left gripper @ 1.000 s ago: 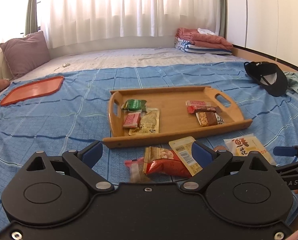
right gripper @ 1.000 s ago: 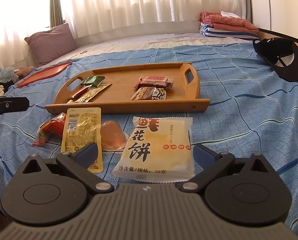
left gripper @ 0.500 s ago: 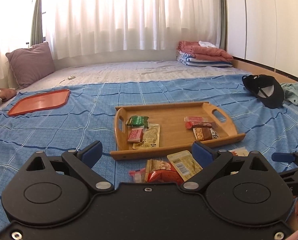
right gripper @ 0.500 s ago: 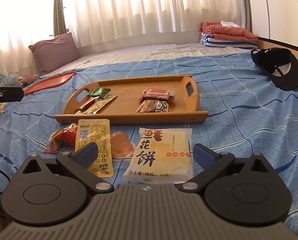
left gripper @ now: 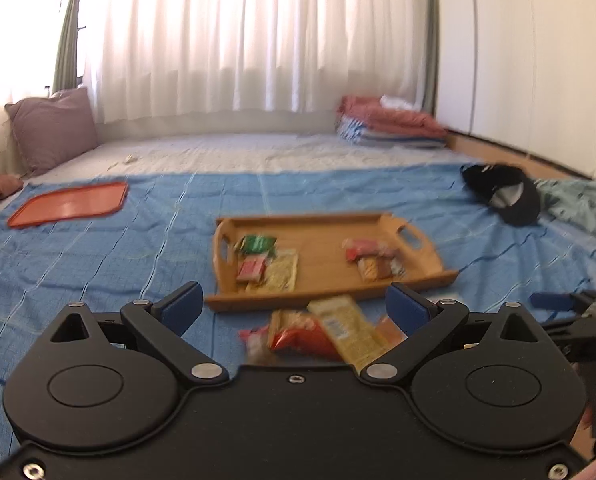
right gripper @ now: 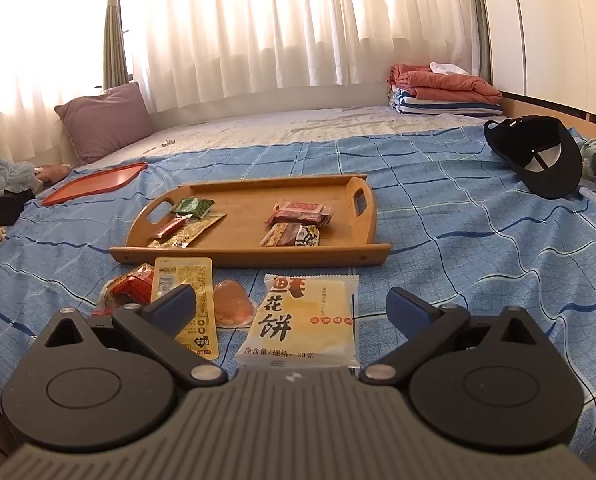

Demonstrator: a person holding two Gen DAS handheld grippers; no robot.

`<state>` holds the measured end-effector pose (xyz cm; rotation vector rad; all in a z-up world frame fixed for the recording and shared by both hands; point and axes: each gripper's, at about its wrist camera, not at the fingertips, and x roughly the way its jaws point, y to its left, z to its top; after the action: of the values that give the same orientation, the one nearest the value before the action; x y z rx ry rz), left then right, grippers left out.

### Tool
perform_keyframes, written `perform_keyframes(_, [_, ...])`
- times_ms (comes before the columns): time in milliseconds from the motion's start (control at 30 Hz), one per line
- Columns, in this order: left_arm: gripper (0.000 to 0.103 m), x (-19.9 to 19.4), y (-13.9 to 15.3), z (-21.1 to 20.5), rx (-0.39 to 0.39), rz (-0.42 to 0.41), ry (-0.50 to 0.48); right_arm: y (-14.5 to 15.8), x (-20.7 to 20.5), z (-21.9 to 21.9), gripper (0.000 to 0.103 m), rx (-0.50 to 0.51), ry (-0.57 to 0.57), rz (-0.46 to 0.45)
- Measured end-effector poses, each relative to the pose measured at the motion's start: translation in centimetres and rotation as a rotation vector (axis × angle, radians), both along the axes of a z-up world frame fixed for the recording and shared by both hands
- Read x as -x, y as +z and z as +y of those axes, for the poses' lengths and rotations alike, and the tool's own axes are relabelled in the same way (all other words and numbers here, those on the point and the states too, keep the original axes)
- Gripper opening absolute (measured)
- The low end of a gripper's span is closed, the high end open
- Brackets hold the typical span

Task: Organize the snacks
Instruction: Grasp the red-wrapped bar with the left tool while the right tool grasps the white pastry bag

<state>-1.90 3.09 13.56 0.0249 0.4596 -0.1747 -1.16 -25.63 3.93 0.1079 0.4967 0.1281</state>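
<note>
A wooden tray (right gripper: 254, 196) (left gripper: 322, 226) lies on the blue bedspread with several snack packets in two groups. In front of it lie a white flower-cake packet (right gripper: 298, 320), an orange jelly cup (right gripper: 232, 304), a yellow packet (right gripper: 186, 280) (left gripper: 346, 328) and a red packet (right gripper: 132, 286) (left gripper: 298, 338). My right gripper (right gripper: 292, 310) is open and empty, above the white packet. My left gripper (left gripper: 296, 306) is open and empty, above the red and yellow packets. The right gripper's blue fingertip (left gripper: 550, 300) shows in the left wrist view.
A red lid (right gripper: 94, 184) (left gripper: 68, 204) lies at the back left, near a purple pillow (right gripper: 106, 120). A black cap (right gripper: 538, 156) (left gripper: 502, 192) lies at the right. Folded blankets (right gripper: 446, 88) are stacked at the far right. A wooden edge runs along the right wall.
Both grippers have drawn back and risen; the tray and loose packets look smaller and farther. Both stay open and empty. The snacks have not moved.
</note>
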Motion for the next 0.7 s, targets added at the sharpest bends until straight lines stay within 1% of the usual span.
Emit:
perform_keyframes(167, [0.098, -1.7, -3.9, 0.2, 0.004, 0.065, 0.036, -2.1, -0.9, 0.5, 0.103, 0.013, -0.005, 0.038])
perform_keyframes(300, [0.096, -3.4, -6.6, 0.2, -0.014, 0.088, 0.073, -3.4, -1.5, 1.0, 0.103, 0.039, -0.025, 0.030])
perform_keyframes(333, [0.092, -3.9, -7.2, 0.1, -0.020, 0.092, 0.078, -3.6, -1.7, 1.1, 0.103, 0.044, -0.030, 0.030])
perform_keyframes(367, [0.082, -4.4, -7.8, 0.1, -0.019, 0.095, 0.083, -3.8, -2.0, 1.2, 0.103, 0.043, -0.032, 0.032])
perform_keyframes(400, [0.074, -4.9, -8.4, 0.2, -0.013, 0.104, 0.079, -4.1, -2.2, 1.2, 0.103, 0.037, -0.032, 0.034])
perform_keyframes(433, [0.063, -5.6, -8.9, 0.2, -0.005, 0.128, 0.074, -4.3, -2.4, 1.2, 0.103, 0.030, -0.031, 0.037])
perform_keyframes(467, [0.056, -6.3, -9.5, 0.2, 0.009, 0.155, 0.075, -4.4, -2.6, 1.3, 0.103, 0.024, -0.032, 0.040])
perform_keyframes(567, [0.054, -7.9, -10.9, 0.6, 0.060, 0.197, 0.105, -5.1, -3.2, 1.5, 0.103, 0.013, -0.030, 0.057])
perform_keyframes(700, [0.054, -9.8, -12.0, 0.7, 0.072, 0.214, 0.143, -5.9, -4.0, 2.0, 0.103, 0.009, -0.028, 0.078])
